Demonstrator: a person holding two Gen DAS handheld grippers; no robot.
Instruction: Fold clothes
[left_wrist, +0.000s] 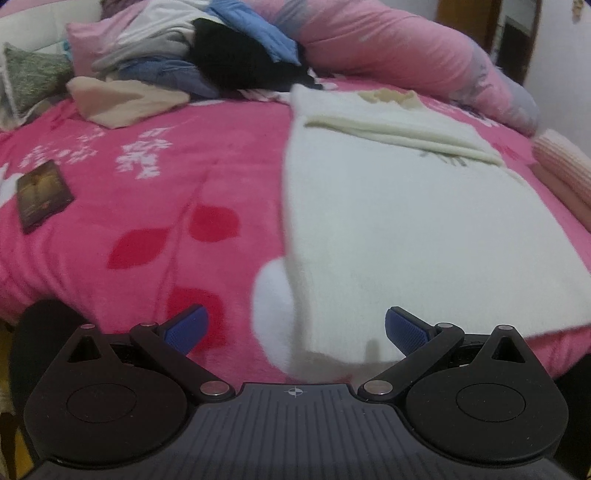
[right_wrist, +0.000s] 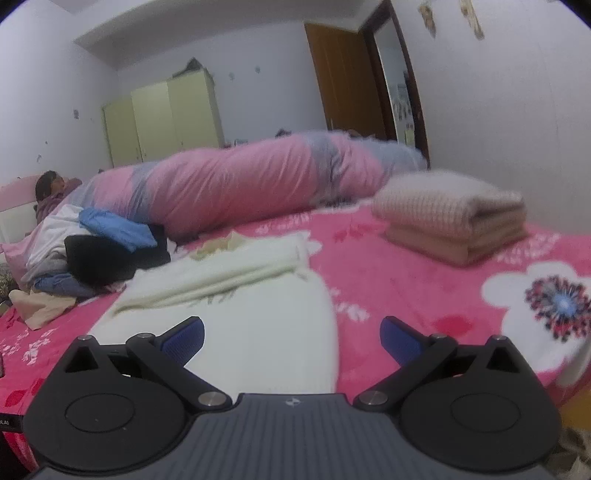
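Observation:
A white fluffy garment (left_wrist: 424, 229) lies spread flat on the pink bed, with a sleeve folded across its far part (left_wrist: 399, 133). My left gripper (left_wrist: 295, 328) hovers open above its near left corner, nothing between the blue pads. In the right wrist view the same white garment (right_wrist: 236, 321) lies ahead, its folded sleeve (right_wrist: 221, 269) across the top. My right gripper (right_wrist: 291, 339) stands open over the garment's near right edge, holding nothing.
A heap of unfolded clothes (left_wrist: 192, 55) in black, blue, grey and beige sits at the far left of the bed. A rolled pink duvet (right_wrist: 240, 181) runs along the back. A folded beige knit stack (right_wrist: 454, 218) rests at the right. A dark book (left_wrist: 42, 195) lies at the left. A person (right_wrist: 51, 188) sits far back.

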